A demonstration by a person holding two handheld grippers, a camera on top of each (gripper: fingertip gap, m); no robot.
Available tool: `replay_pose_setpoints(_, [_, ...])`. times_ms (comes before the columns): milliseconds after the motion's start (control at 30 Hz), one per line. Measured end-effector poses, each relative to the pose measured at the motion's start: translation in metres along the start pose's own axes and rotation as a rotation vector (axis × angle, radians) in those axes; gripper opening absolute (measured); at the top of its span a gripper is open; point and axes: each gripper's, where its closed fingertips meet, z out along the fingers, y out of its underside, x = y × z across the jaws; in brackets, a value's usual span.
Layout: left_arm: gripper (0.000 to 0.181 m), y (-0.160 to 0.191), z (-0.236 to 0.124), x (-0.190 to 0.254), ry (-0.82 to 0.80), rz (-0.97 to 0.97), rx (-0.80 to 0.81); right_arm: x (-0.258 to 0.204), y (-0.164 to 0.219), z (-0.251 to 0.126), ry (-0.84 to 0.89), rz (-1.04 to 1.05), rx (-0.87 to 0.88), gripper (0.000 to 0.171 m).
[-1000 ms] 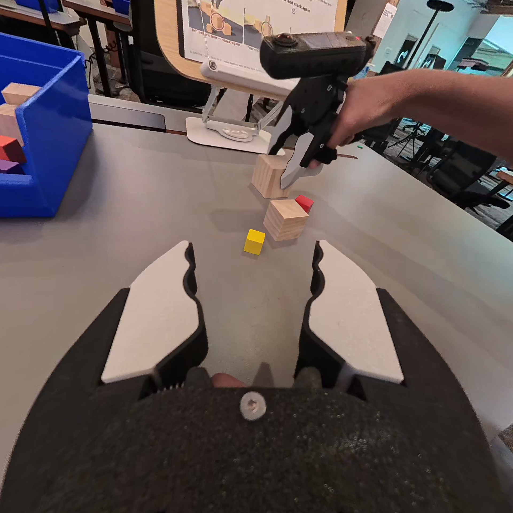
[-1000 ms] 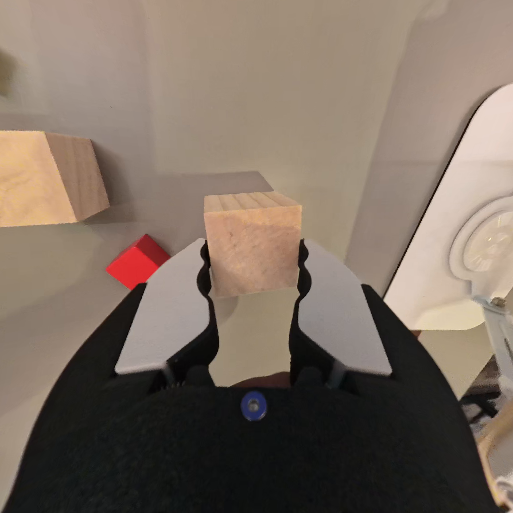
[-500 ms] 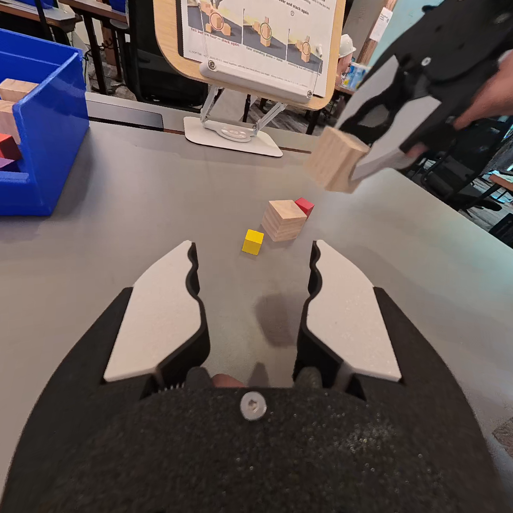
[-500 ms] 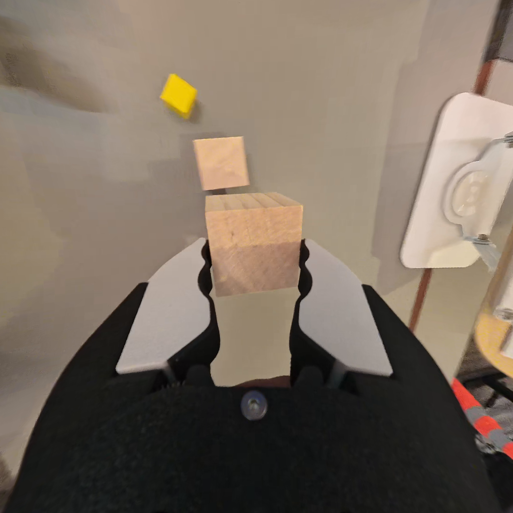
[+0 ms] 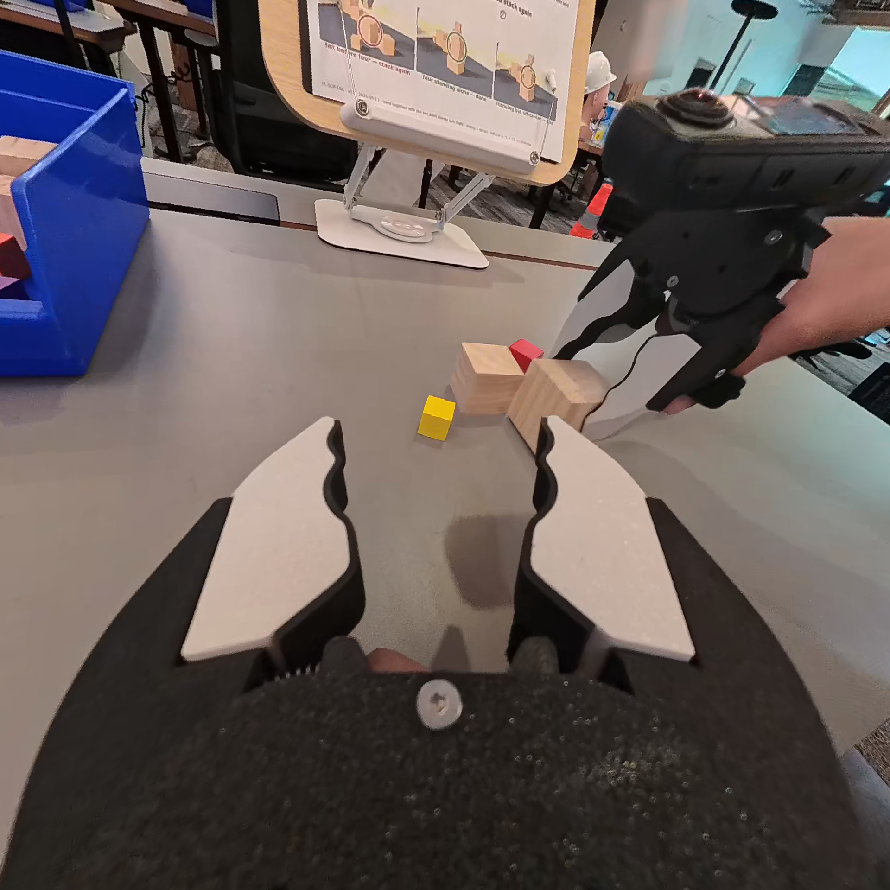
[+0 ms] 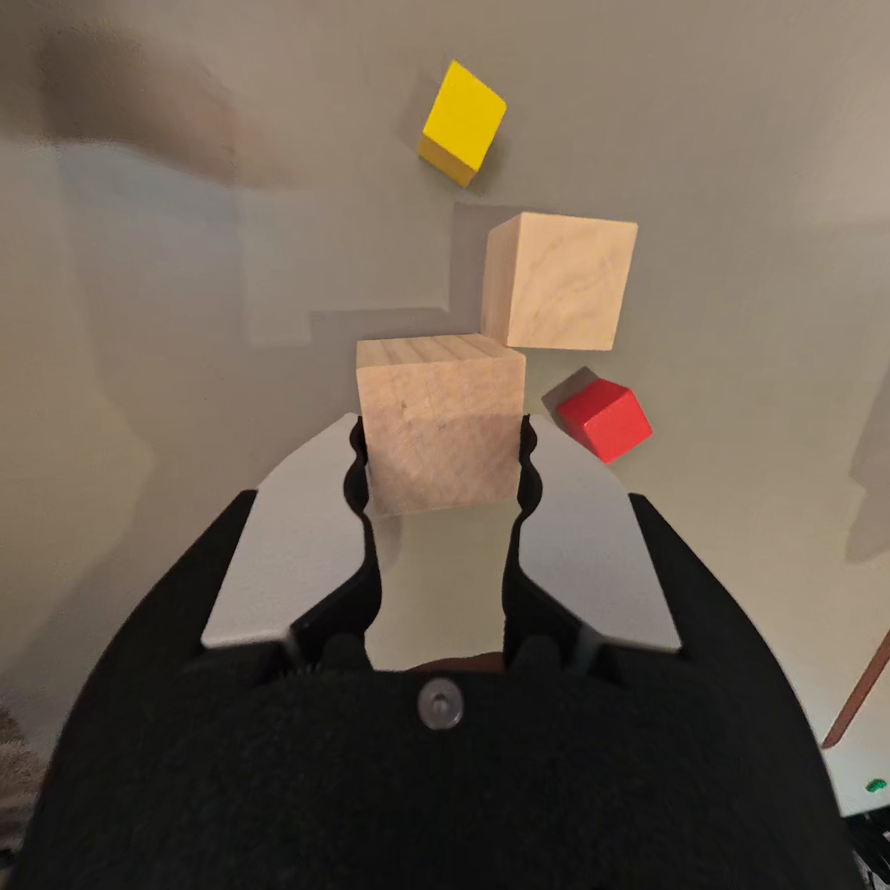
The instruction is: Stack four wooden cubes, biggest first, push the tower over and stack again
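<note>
In the left wrist view, the left gripper point(image 5: 438, 433) hangs nearest, above the grey table point(image 5: 241, 361), its white-faced jaws spread wide with nothing between them. Past its tips, at about 12 o'clock, a small yellow wooden cube point(image 5: 436, 417) sits alone on the table. Just beyond, toward 1 o'clock, a plain pale wooden cube point(image 5: 484, 385) rests flat, with a small red wooden cube point(image 5: 525, 353) touching its far right corner. At 2 o'clock the right gripper point(image 5: 590, 414), held by a person's hand point(image 5: 838, 308), has its jaws clamped on a larger plain wooden cube point(image 5: 554, 392), which is tilted and just beside the pale one; whether it touches the table cannot be told.

In the right wrist view, the gripped larger cube point(image 6: 440, 424) fills the space between the fingertips.

Farther off, an open blue plastic bin point(image 5: 72, 231) stands at 10 o'clock, and a wooden instruction board on a white stand point(image 5: 424, 86) rises at 12 o'clock on the table's far edge.
</note>
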Motion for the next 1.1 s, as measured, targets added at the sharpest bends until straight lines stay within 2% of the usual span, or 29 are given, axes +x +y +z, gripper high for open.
replay_pose_setpoints(200, [0.075,0.001,0.001,0.001,-0.002,0.012,-0.011,0.000,-0.004,-0.005,0.073,-0.011,0.064,0.063])
replay_pose_setpoints(233, [0.075,0.001,0.001,0.002,0.000,0.015,-0.011,-0.001,-0.005,-0.011,0.087,-0.007,0.094,0.071])
replay_pose_setpoints(333, [0.075,0.001,0.001,0.002,0.000,0.022,-0.010,-0.002,-0.001,-0.042,0.192,0.035,0.222,0.076])
replay_pose_setpoints(500, [0.075,0.002,0.002,0.004,-0.001,0.034,-0.013,-0.017,0.021,-0.096,0.346,0.292,0.549,0.076])
replay_pose_setpoints(633, [0.075,-0.002,-0.001,-0.001,-0.057,0.048,0.017,-0.031,0.061,-0.106,0.451,0.584,0.744,0.078])
replay_pose_setpoints(733, [0.074,-0.003,-0.002,-0.001,-0.097,0.086,0.023,-0.041,0.079,-0.104,0.440,0.809,0.891,0.079])
replay_pose_setpoints(833, [0.075,0.000,0.001,0.004,-0.099,0.135,0.004,-0.045,0.093,-0.089,0.468,0.869,0.831,0.086])
replay_pose_setpoints(900, [0.075,0.002,0.002,0.007,-0.089,0.157,-0.007,-0.044,0.099,-0.086,0.510,0.873,0.807,0.084])
replay_pose_setpoints(967, [0.073,0.005,0.004,0.012,-0.061,0.168,-0.028,-0.045,0.097,-0.084,0.482,0.871,0.813,0.083])
replay_pose_setpoints(1100, [0.071,0.010,0.022,0.024,0.111,0.267,-0.170,-0.045,0.098,-0.085,0.491,0.856,0.800,0.085])
